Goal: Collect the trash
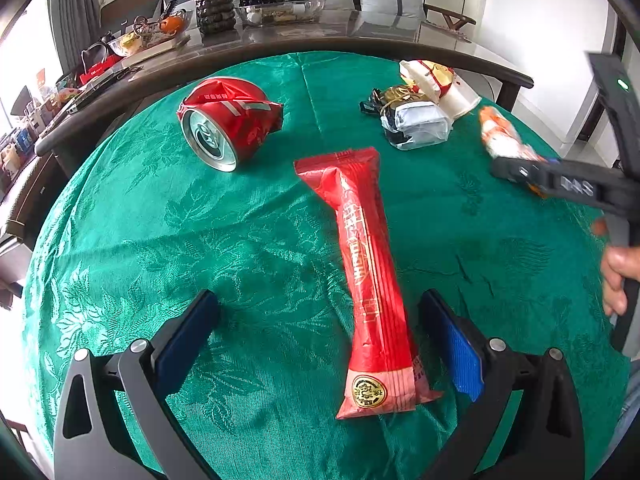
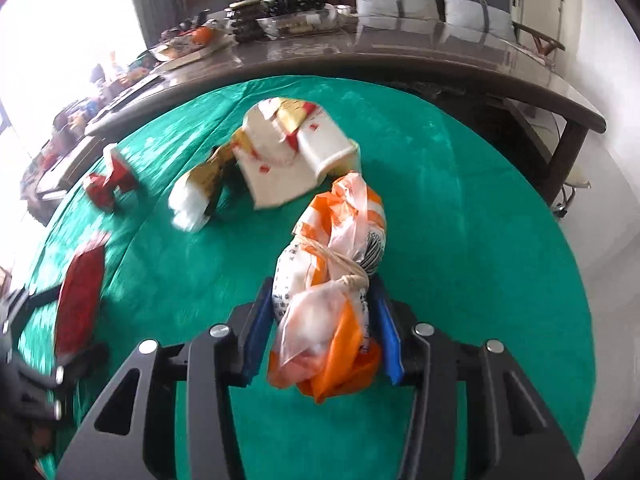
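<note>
The right gripper (image 2: 322, 332) has its blue pads pressed against both sides of a knotted orange-and-white plastic bag (image 2: 332, 280), which lies on the green tablecloth (image 2: 460, 240). The bag looks soft, light and crinkly; it will likely squash and may slide out, so the tied waist near the string seems the surest hold.

The left gripper (image 1: 320, 340) hangs with its fingers wide apart, straddling the near end of a long red snack wrapper (image 1: 370, 276) without touching it. That wrapper looks thin and slippery; pinching across its narrow middle should work.

Further off lie a crushed red can (image 1: 226, 128), stiff with possibly sharp creases, then a dark wrapped packet (image 1: 412, 120) and a flattened white carton (image 2: 296, 152), both probably light.
</note>
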A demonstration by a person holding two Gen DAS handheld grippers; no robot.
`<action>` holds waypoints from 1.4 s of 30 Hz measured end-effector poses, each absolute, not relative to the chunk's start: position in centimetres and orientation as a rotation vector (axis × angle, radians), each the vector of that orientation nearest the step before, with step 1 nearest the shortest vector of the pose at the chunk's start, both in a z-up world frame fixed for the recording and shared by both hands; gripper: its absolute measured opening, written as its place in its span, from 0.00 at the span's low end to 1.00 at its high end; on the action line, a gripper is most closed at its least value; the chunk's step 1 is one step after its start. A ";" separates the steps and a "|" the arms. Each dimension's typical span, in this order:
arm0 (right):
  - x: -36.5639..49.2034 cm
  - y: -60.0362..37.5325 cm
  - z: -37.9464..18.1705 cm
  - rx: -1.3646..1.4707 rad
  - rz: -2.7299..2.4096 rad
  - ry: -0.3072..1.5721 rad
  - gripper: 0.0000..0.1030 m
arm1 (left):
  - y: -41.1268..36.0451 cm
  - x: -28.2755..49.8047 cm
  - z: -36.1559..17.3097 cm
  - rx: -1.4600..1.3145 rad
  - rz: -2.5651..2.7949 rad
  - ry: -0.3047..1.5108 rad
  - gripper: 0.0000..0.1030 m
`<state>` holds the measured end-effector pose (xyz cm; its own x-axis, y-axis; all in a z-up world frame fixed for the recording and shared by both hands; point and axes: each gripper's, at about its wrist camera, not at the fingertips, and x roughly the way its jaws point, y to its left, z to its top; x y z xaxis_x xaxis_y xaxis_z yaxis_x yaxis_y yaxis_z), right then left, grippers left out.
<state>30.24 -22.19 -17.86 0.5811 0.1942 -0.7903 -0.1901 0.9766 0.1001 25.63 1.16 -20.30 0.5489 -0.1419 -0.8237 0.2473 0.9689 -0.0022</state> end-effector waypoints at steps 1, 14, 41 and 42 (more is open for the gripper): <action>28.4 -22.1 -17.5 -0.013 0.265 0.917 0.44 | 1.2 25.6 -20.3 0.119 -0.231 0.963 0.96; 23.5 -20.8 -19.2 -0.033 0.283 0.950 0.85 | 1.1 25.6 -20.3 0.125 -0.226 0.963 0.96; 23.7 -24.2 -14.8 0.129 0.344 1.071 0.46 | 0.0 24.1 -18.2 0.172 -0.344 1.002 0.14; 23.4 -24.7 -14.4 0.137 0.346 1.060 0.46 | -0.1 23.8 -17.9 0.163 -0.356 0.994 0.13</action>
